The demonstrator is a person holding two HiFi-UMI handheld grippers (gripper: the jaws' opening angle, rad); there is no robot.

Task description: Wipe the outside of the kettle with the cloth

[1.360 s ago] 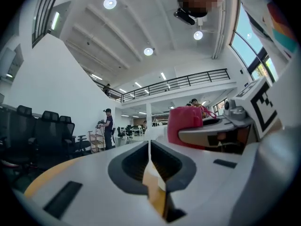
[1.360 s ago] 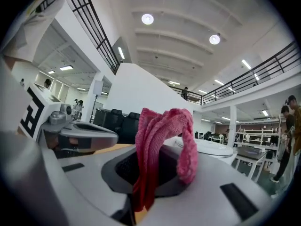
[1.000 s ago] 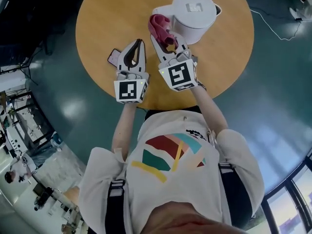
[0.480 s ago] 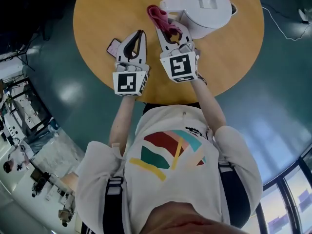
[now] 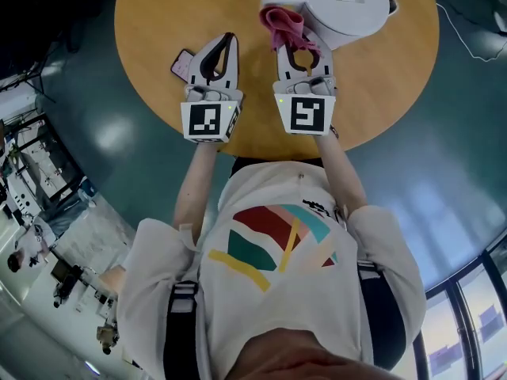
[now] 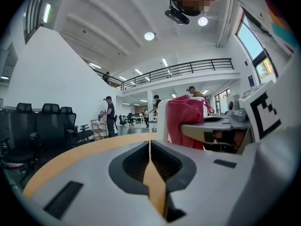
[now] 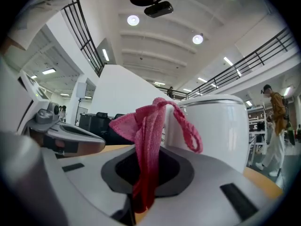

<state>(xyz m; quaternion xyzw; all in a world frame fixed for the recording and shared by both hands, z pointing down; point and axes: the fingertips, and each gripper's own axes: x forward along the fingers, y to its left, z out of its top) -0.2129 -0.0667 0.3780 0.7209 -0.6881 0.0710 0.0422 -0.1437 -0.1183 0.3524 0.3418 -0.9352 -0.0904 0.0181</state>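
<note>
A white electric kettle (image 5: 342,8) stands at the far side of the round wooden table (image 5: 158,22). My right gripper (image 5: 291,34) is shut on a pink cloth (image 5: 283,20), which bunches at its tips against the kettle's near left side by the handle. In the right gripper view the pink cloth (image 7: 148,145) hangs pinched between the jaws with the kettle (image 7: 221,124) just behind it. My left gripper (image 5: 226,46) is shut with nothing in it, left of the right one. Its own view shows the closed jaws (image 6: 150,147) with the cloth (image 6: 187,121) off to the right.
A dark phone with a pink edge (image 5: 181,63) lies on the table beside the left gripper. A white cable (image 5: 467,42) runs across the teal floor at the right. Office chairs (image 6: 42,126) stand beyond the table.
The right gripper has swung the cloth to the right and closer in against the kettle's handle side. The left gripper has shifted only slightly.
</note>
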